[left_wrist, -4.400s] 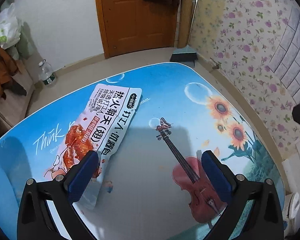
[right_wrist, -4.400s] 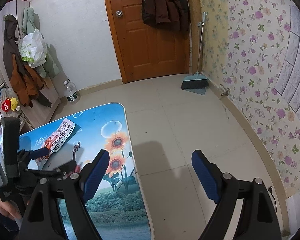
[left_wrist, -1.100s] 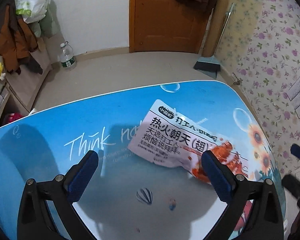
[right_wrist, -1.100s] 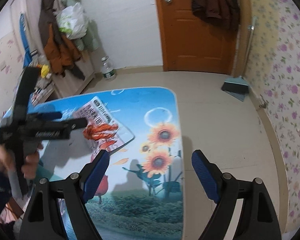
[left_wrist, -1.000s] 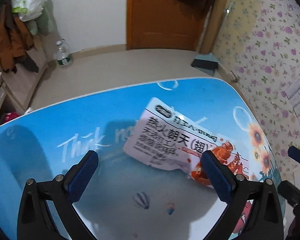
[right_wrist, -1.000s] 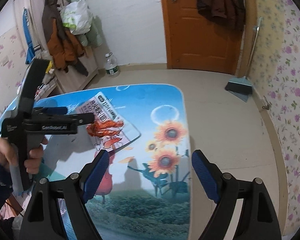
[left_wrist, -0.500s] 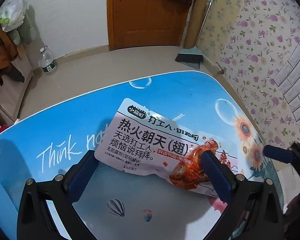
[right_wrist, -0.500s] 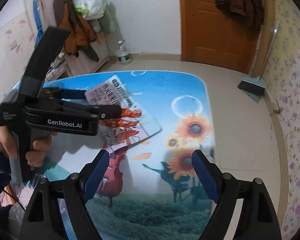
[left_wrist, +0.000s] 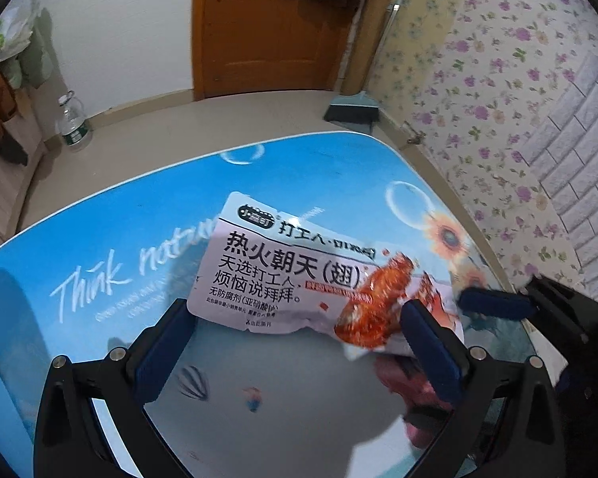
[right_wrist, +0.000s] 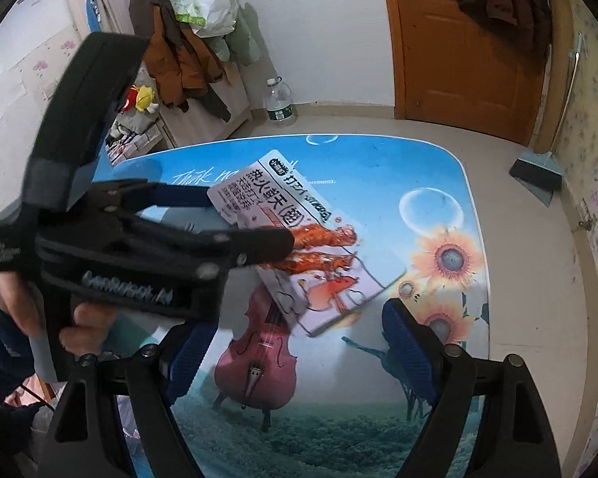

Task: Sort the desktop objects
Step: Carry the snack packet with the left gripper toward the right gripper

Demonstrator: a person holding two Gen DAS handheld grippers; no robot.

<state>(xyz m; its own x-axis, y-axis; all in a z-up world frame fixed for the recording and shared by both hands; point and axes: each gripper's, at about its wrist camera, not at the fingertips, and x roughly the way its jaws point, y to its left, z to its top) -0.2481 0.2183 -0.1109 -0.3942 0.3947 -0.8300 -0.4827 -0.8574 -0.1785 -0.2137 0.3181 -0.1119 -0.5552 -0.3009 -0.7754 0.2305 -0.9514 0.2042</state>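
A low table [right_wrist: 378, 167] with a glossy printed top of blue sky, sunflowers and a violin fills the room's tiled floor [right_wrist: 530, 239], in front of an orange door [right_wrist: 458, 40] hung with a dark coat. Coats and a white plastic bag [right_wrist: 203, 4] hang on the wall at left, above a water bottle [right_wrist: 280, 102] standing on the floor; a dustpan [right_wrist: 536, 173] leans at the flowered wall. On the table lies a white snack packet [left_wrist: 299, 279] printed with black characters and red chicken wings, flat near the middle. The left gripper [left_wrist: 295, 354], held in a person's hand [right_wrist: 59, 318], hovers over the packet with its blue-padded jaws spread wide, one on each side, pressing on nothing. The right gripper [right_wrist: 299, 350] is likewise released, jaws wide above the violin print, just short of the packet's near corner.
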